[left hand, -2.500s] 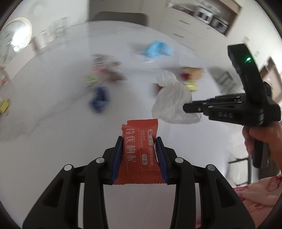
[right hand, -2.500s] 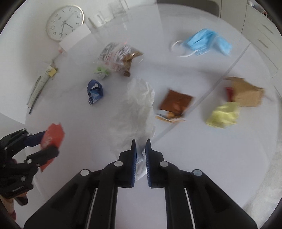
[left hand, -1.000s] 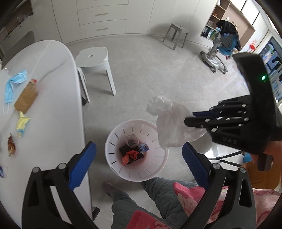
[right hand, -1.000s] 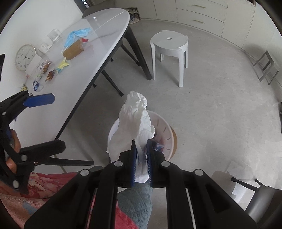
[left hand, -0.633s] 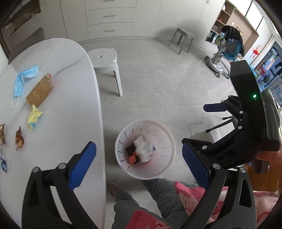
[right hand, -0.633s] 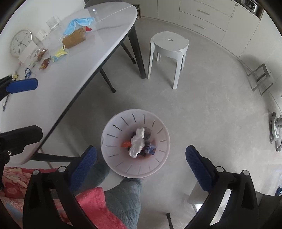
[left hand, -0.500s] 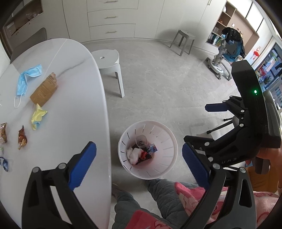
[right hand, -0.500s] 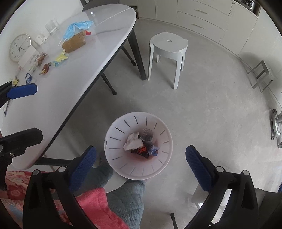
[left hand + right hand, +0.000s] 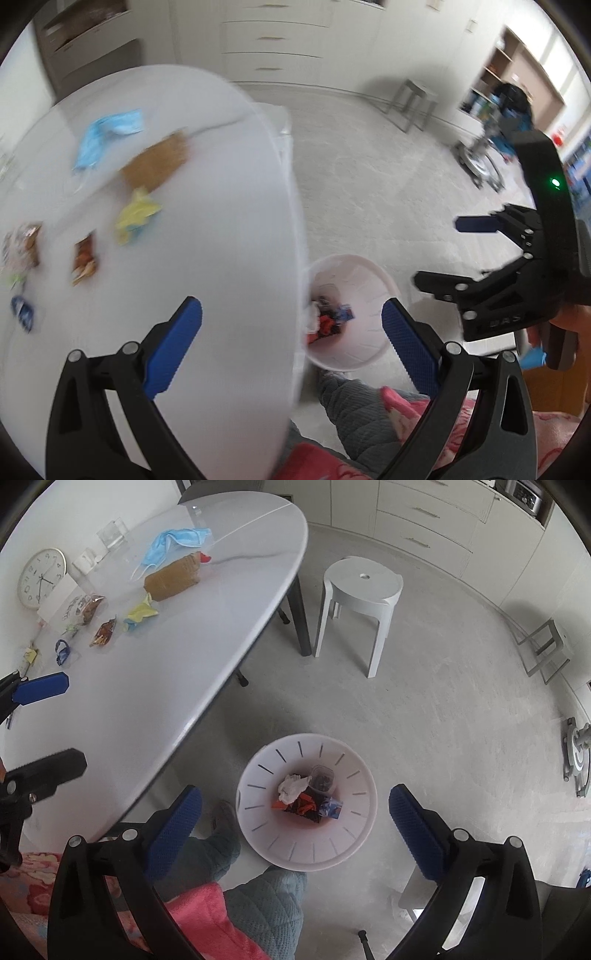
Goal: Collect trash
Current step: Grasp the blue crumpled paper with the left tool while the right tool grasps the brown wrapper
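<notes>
Two grippers hang spread wide and empty beside the long white oval table [image 9: 207, 602]: the right gripper [image 9: 293, 814] above the round white slotted waste bin [image 9: 354, 834] on pale grey floor, its jaws just opened, the left gripper [image 9: 291, 332] over the table's edge. Crumpled white plastic bag [image 9: 291, 788] lies inside that bin among wrappers; a blue face mask [image 9: 173, 541], brown paper bag [image 9: 171, 578] and yellow wrapper [image 9: 142, 611] remain on the table, a white plastic stool [image 9: 360, 587] just beyond it

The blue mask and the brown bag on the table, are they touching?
Cannot tell. In the right wrist view the mask reaches the bag, but contact or mere overlap isn't clear.
</notes>
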A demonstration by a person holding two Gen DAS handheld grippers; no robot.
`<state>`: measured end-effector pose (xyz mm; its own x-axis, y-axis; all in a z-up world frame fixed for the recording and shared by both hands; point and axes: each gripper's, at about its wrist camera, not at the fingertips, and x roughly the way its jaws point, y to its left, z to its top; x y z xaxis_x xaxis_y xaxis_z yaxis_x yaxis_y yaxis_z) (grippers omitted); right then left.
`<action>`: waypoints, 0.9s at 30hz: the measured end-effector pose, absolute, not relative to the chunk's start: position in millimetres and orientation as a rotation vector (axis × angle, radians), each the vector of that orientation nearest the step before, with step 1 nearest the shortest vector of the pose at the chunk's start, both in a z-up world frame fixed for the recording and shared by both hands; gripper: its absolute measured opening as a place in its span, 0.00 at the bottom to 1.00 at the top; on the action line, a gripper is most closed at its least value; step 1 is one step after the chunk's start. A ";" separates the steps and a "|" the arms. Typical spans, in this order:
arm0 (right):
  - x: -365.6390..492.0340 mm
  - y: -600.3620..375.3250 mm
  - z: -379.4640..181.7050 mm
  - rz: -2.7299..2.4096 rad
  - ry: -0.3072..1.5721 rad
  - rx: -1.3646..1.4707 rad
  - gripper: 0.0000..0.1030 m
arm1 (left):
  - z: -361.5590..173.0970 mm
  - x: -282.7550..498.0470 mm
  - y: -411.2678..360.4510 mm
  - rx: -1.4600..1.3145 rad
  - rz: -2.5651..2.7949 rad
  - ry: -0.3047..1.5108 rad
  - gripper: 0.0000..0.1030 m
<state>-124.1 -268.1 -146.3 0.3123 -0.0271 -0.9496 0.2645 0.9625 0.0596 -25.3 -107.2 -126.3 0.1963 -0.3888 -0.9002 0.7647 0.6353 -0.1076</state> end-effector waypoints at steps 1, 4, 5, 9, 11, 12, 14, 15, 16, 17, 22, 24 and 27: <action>-117.3 -262.3 -145.9 -0.190 1.245 0.206 0.98 | -126.0 -19.6 -98.7 0.398 -0.813 1.101 0.91; -87.6 -235.7 -143.7 -0.165 1.249 0.146 0.98 | -126.3 11.4 -54.1 0.365 -0.685 1.081 0.91; -77.9 -226.6 -142.6 -0.153 1.248 0.131 0.98 | -126.6 23.0 -37.7 0.351 -0.642 1.074 0.91; -40.1 -192.6 -133.6 -0.093 1.227 0.102 0.98 | -130.7 67.1 23.2 0.301 -0.503 1.063 0.91; -18.0 -173.3 -128.6 -0.059 1.211 0.102 0.98 | -135.3 89.8 50.8 0.284 -0.457 1.063 0.91; -7.2 -163.7 -126.6 -0.042 1.205 0.109 0.98 | -138.4 102.6 66.1 0.272 -0.432 1.062 0.91; 14.2 -146.0 -123.2 -0.016 1.194 0.122 0.98 | -145.9 127.3 92.9 0.260 -0.386 1.061 0.91; 24.3 -136.7 -121.9 -0.009 1.189 0.124 0.98 | -150.6 139.3 102.8 0.254 -0.373 1.065 0.91; 36.6 -125.3 -121.1 0.002 1.185 0.122 0.98 | -155.0 150.7 114.0 0.243 -0.357 1.068 0.91; 44.5 -117.8 -120.9 0.009 1.182 0.119 0.98 | -159.6 162.1 125.6 0.225 -0.345 1.067 0.91; 85.2 -80.2 -122.9 0.025 1.176 0.127 0.98 | -182.5 199.1 151.1 0.185 -0.327 1.101 0.91; 99.2 -71.9 -128.3 0.013 1.187 0.163 0.98 | -191.4 212.1 153.5 0.185 -0.328 1.109 0.91; 110.8 -63.7 -137.2 -0.011 1.209 0.207 0.98 | -199.8 223.3 153.5 0.191 -0.349 1.114 0.89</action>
